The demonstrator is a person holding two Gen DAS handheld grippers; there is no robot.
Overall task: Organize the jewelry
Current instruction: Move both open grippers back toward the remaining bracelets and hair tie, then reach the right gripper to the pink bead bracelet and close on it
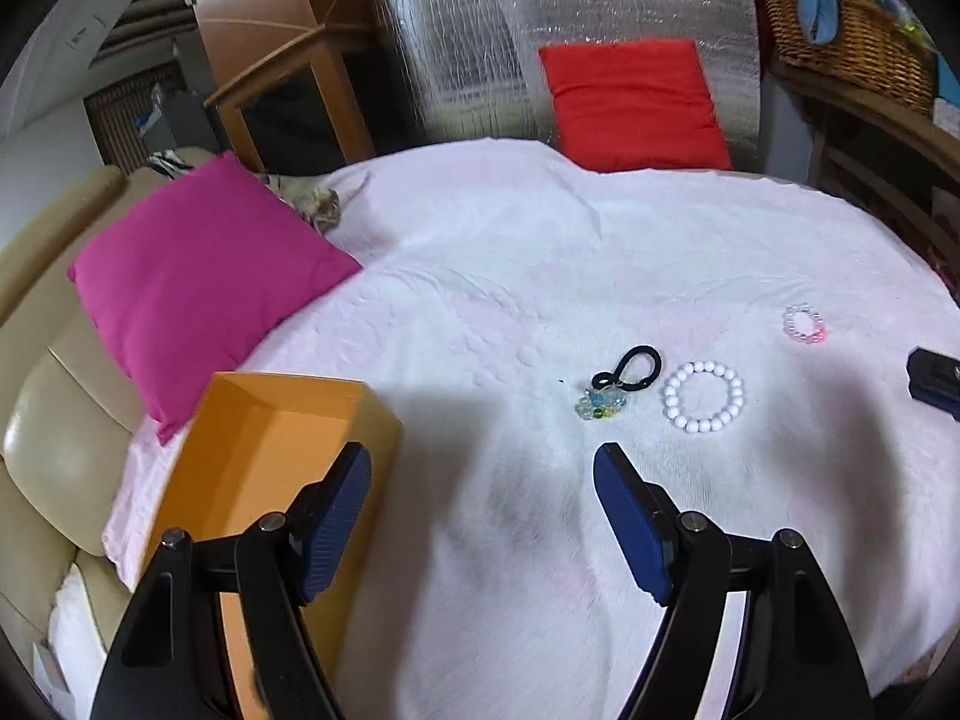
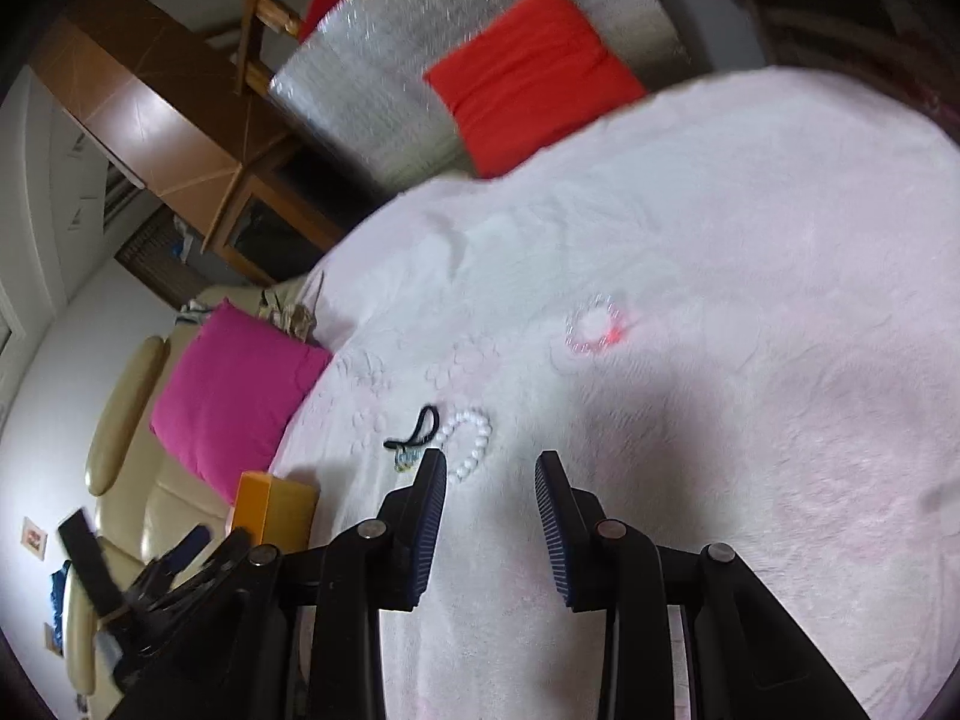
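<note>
Left claw (image 1: 482, 468): jaws stand wide apart, nothing between the blue ribbed pads (image 1: 336, 516); black linkage arms splay outward toward the lower corners of its own view. Claw pitched downward.

Right claw (image 2: 491, 468): jaws parted narrowly, pads (image 2: 555, 534) parallel and not pressing on anything; gap between them empty. Also pitched downward, view rolled to one side.

Left claw (image 2: 180, 546) shows, blurred, at lower left of the right wrist view.
</note>
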